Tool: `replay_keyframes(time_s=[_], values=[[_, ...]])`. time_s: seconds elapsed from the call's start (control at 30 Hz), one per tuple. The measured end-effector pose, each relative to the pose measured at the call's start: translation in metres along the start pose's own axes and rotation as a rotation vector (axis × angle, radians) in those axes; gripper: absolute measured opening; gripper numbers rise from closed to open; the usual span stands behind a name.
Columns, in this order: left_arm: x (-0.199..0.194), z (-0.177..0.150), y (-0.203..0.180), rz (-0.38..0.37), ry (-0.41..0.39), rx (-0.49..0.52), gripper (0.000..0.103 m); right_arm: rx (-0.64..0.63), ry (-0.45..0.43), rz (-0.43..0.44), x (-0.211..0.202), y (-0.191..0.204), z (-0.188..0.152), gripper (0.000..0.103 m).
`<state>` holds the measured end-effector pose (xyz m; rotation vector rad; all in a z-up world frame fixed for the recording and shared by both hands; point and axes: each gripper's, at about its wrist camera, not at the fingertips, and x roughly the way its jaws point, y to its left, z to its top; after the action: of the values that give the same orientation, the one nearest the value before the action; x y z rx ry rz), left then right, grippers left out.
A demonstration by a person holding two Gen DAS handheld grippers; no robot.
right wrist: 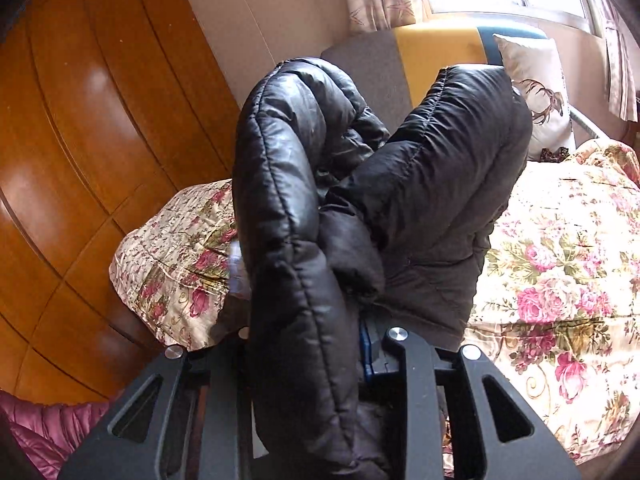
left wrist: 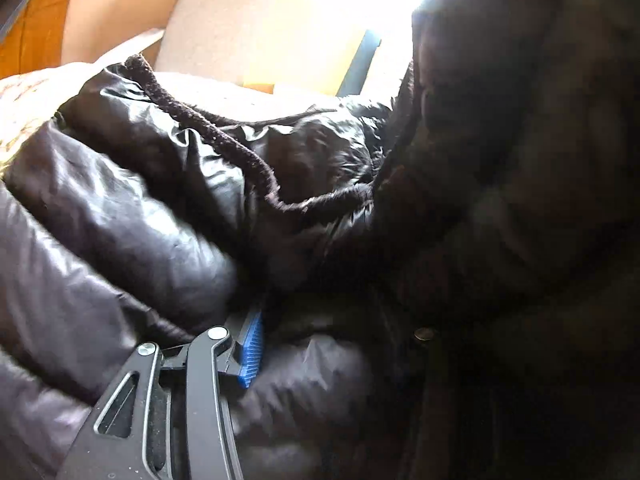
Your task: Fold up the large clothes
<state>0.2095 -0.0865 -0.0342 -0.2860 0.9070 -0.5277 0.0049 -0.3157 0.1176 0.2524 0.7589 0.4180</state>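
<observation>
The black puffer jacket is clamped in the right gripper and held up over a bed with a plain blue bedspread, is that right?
Not quite. The right wrist view shows the black puffer jacket clamped in the right gripper and held up over a bed, but the bedspread is cream with pink floral print, not plain blue.
</observation>
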Motion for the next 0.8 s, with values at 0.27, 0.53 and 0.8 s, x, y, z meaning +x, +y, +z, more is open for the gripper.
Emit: replay_keyframes(time_s=[0.27,0.53,0.8], values=[[-0.094,0.001,0.072,0.143,-0.134,-0.064,0.047,0.006,0.009,-0.051,0.018,0.001,0.005,0.023],[-0.064,-0.009,0.115,0.060,-0.036,-0.147,0.047,-0.133,0.009,-0.183,0.021,0.031,0.010,0.023],[-0.054,-0.002,0.145,-0.133,0.022,-0.209,0.047,-0.473,0.113,-0.267,0.094,0.104,-0.031,0.024]])
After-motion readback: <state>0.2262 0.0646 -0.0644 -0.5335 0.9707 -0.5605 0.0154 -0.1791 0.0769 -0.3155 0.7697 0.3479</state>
